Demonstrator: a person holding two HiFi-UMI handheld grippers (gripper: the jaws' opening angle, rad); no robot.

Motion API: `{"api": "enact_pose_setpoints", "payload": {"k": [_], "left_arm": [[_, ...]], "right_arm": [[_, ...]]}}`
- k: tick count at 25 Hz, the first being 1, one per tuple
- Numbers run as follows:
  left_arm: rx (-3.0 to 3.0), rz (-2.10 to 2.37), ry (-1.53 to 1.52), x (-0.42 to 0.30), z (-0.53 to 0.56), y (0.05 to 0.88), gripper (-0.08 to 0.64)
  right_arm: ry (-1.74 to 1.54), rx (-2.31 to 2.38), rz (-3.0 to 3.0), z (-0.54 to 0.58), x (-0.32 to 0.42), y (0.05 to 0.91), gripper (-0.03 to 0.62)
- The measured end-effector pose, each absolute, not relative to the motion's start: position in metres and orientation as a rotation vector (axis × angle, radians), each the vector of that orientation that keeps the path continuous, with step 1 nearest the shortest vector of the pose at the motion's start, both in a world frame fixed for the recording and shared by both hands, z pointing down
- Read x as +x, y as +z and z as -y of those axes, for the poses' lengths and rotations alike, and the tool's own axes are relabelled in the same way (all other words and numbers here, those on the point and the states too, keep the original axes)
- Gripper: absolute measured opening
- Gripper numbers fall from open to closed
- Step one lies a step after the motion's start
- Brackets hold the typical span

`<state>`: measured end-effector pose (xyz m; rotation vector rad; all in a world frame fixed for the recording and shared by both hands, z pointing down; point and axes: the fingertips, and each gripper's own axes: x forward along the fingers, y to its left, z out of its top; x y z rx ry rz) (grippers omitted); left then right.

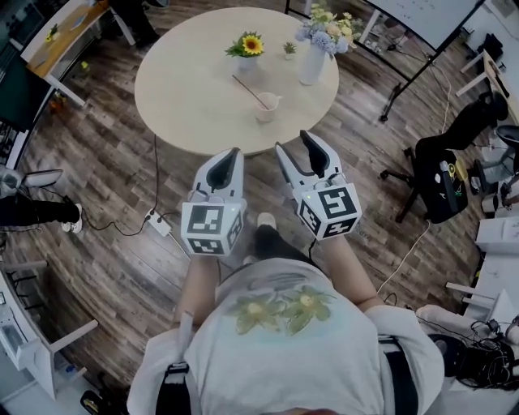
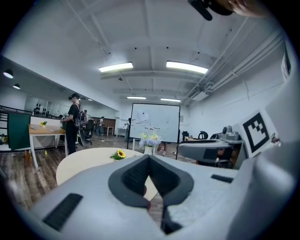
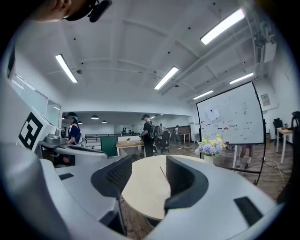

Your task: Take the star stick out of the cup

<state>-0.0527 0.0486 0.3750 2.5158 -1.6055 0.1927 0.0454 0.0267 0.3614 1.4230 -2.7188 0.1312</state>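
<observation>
While both grippers hang over the floor just short of the round table's (image 1: 182,93) near edge, neither touches anything.

Left gripper (image 1: 233,156): jaw tips pressed together, nothing between them. Right gripper (image 1: 298,146): jaws spread wide and empty, with only tabletop showing through the gap.

Star stick (image 1: 250,91) sits in the cup (image 1: 267,108) and leans back-left toward the table centre. The cup stands a bit right of centre, on the near-edge side, well apart from both grippers. The star end is too small to make out.

Room to move: open floor between the person and the near edge, and open tabletop across the whole left half and around the cup. The far edge is the busy part.

Counts:
- 1 cup, 1 stick
- 1 sunflower pot (image 1: 250,49), 1 tiny plant (image 1: 289,50), 1 white vase of flowers (image 1: 313,58), in a row toward the far edge
- 2 grippers

Surface: pale matte round top. Floor is dark wood planks.

Elsewhere in the room:
- power strip (image 1: 160,223) with its cable on the floor, left of the left gripper
- black office chair (image 1: 442,174) off to the right, well apart from the table
- whiteboard (image 1: 430,16) beyond the far right edge
- wooden desk (image 1: 61,36) at far left, with people standing near it
</observation>
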Motion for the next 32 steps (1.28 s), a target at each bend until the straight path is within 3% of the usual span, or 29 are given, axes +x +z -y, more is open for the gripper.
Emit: {"api": "enact_pose_setpoints", "payload": {"k": [32], "left_arm": [[2.381,1.647,0.256,-0.049,0.078,0.411,0.003]], "right_arm": [[0.166,1.263,2.733,0.119,0.043,0.394,0.221]]}}
